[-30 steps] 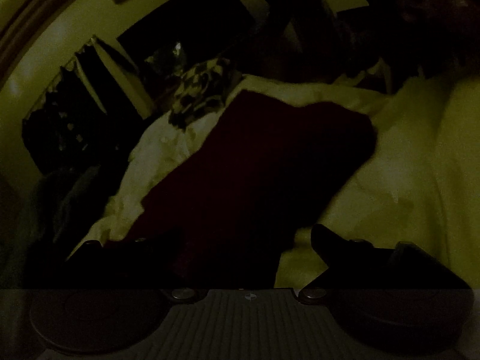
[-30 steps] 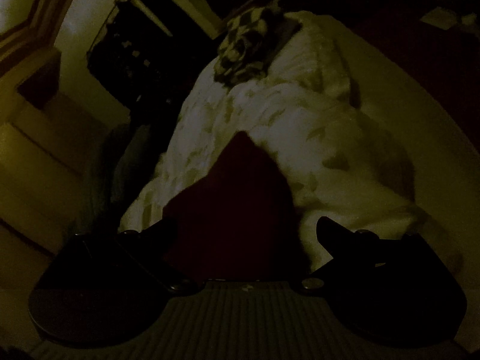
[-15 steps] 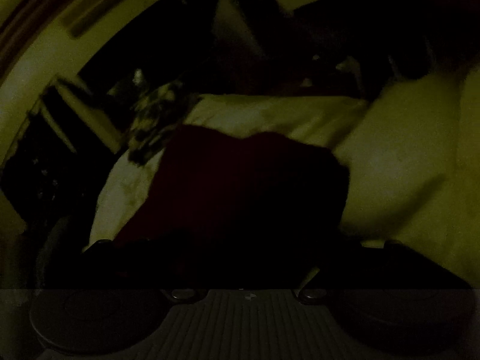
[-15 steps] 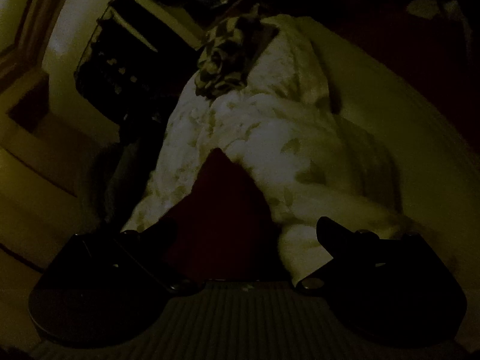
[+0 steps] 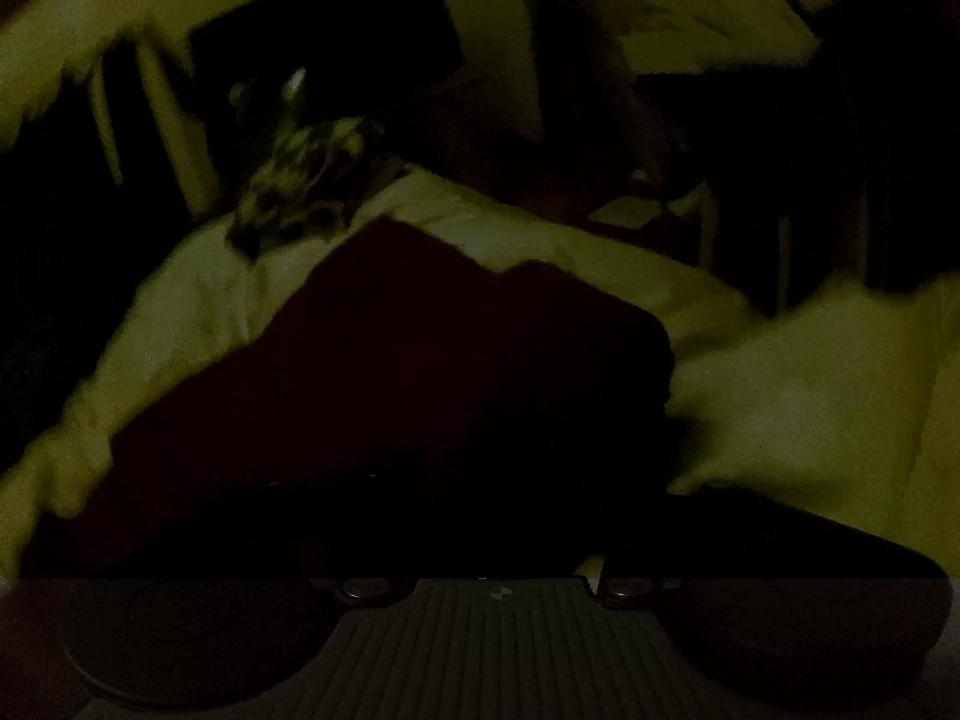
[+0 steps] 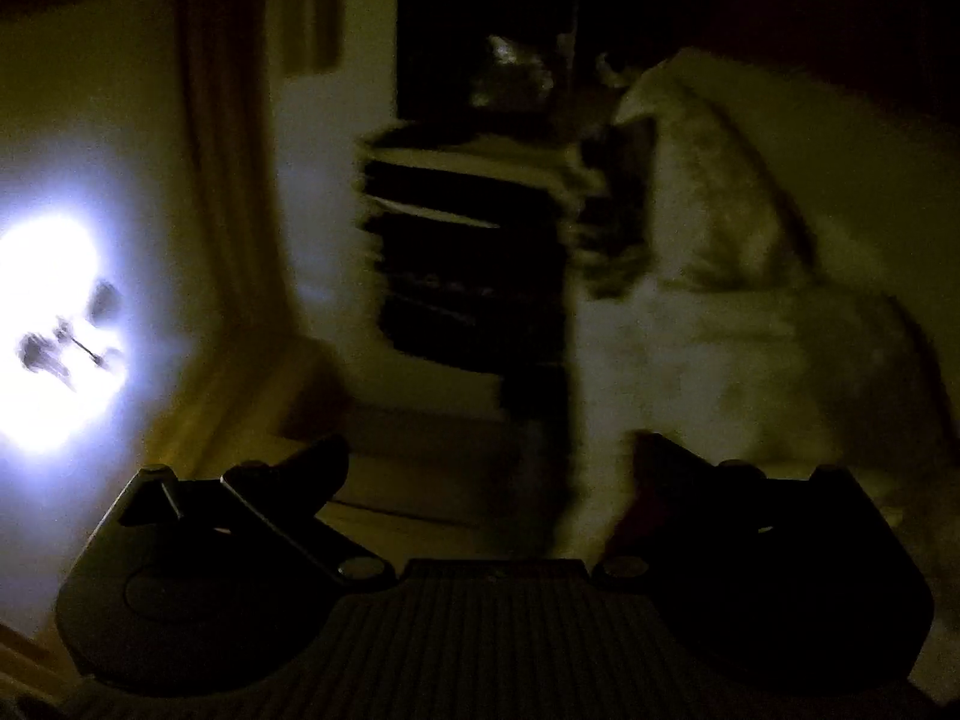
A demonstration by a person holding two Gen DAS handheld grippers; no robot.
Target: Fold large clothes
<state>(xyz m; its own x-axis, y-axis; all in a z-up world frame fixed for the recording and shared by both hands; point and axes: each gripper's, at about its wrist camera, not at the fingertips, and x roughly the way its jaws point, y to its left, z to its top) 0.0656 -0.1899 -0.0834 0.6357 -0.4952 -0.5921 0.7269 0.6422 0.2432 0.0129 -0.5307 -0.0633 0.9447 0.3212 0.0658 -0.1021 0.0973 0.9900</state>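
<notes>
The room is very dark. A dark red garment (image 5: 420, 372) lies spread on the pale bedding (image 5: 204, 312) of a bed. My left gripper (image 5: 480, 486) hangs low over the garment's near edge. Its fingers are hard to make out against the cloth; they stand wide apart and are closing, with the garment between them. In the right wrist view, my right gripper (image 6: 492, 456) is open with nothing between its fingers and points toward a wall. A strip of the red garment (image 6: 639, 498) shows beside its right finger.
A checkered cloth (image 5: 306, 180) lies at the far end of the bed, and a pale pillow (image 5: 810, 390) lies to the right. A dark shelf unit (image 6: 468, 276) stands beside the bedding (image 6: 720, 330). A bright light (image 6: 54, 336) glares at the left.
The left gripper has come closer to the red garment, which now fills the space between its fingers. The right gripper has swung left off the garment toward the wall and the light.
</notes>
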